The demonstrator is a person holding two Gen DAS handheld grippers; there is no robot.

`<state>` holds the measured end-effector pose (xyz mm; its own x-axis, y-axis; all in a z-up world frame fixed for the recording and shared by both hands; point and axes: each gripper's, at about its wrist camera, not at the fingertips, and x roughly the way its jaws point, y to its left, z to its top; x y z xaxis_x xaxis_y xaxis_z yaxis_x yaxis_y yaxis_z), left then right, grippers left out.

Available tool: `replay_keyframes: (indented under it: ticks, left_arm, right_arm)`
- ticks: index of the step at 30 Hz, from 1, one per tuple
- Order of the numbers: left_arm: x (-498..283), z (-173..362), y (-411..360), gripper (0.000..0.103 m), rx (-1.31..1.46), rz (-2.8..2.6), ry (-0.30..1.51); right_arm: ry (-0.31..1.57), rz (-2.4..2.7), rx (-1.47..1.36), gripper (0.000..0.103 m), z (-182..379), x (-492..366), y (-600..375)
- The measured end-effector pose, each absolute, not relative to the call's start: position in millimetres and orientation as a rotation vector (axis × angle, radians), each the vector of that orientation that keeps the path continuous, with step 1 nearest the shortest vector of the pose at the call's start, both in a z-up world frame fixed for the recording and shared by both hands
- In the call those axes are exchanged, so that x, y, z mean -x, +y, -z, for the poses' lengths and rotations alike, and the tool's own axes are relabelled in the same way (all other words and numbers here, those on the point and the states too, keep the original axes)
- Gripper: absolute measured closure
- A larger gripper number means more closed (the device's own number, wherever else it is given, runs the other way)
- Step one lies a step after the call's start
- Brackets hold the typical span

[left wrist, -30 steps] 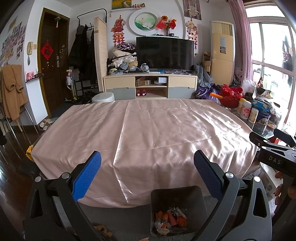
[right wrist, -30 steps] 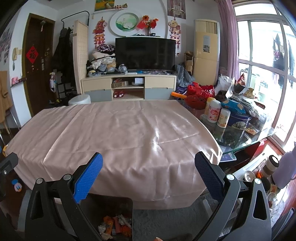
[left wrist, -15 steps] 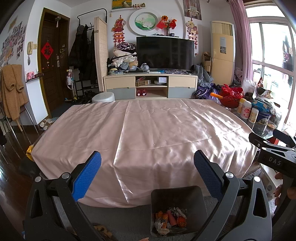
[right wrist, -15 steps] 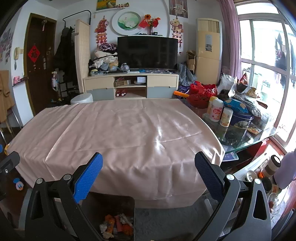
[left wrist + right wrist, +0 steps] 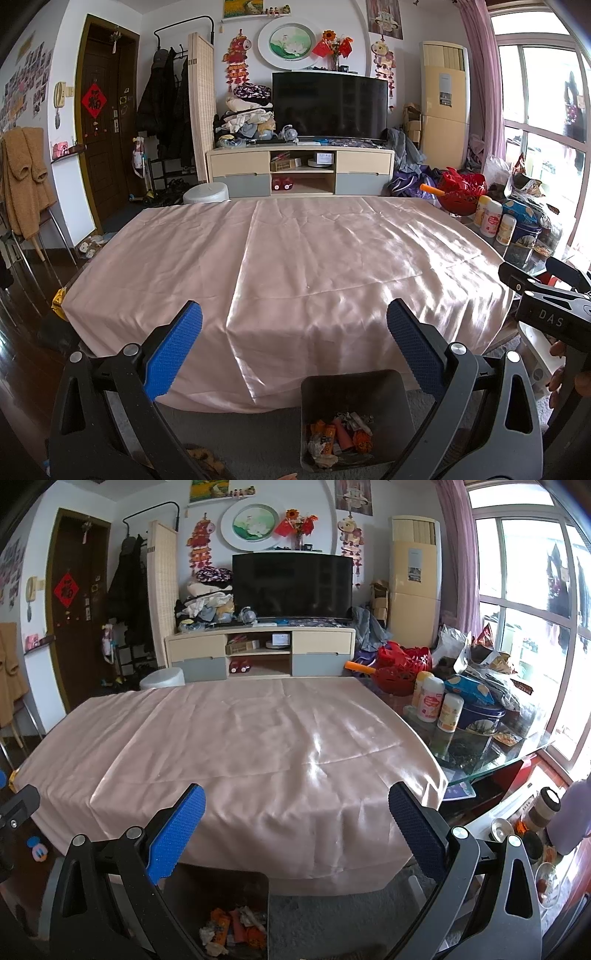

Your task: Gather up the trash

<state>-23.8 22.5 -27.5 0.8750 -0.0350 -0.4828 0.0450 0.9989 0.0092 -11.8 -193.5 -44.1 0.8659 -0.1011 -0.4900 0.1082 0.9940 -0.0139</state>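
The trash bin [image 5: 354,398] with wrappers stands on the floor before the worktop [image 5: 295,258], below both wide-open empty grippers: left gripper [image 5: 294,350], right gripper [image 5: 296,832].

tools: 2 [image 5: 293,350] [image 5: 295,830] | bin [image 5: 354,391]: 1 | table [image 5: 295,251]: 1 | TV [image 5: 330,104]: 1 | white bottles [image 5: 430,698]: 3
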Motion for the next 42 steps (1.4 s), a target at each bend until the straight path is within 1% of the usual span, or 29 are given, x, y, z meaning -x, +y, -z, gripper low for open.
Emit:
replay_keyframes:
  ticks: [30, 42]
  left_arm:
    - [23.6, 27.0, 24.6, 0.008, -0.018, 0.043, 0.503]
    - [22.2, 21.7, 23.1, 0.008, 0.033, 0.067, 0.526]
  right_arm:
    - [0.515, 0.122, -0.025, 0.003, 46.0, 14.2, -191.0]
    - [0.515, 0.121, -0.026, 0.003, 45.4, 14.2, -192.1]
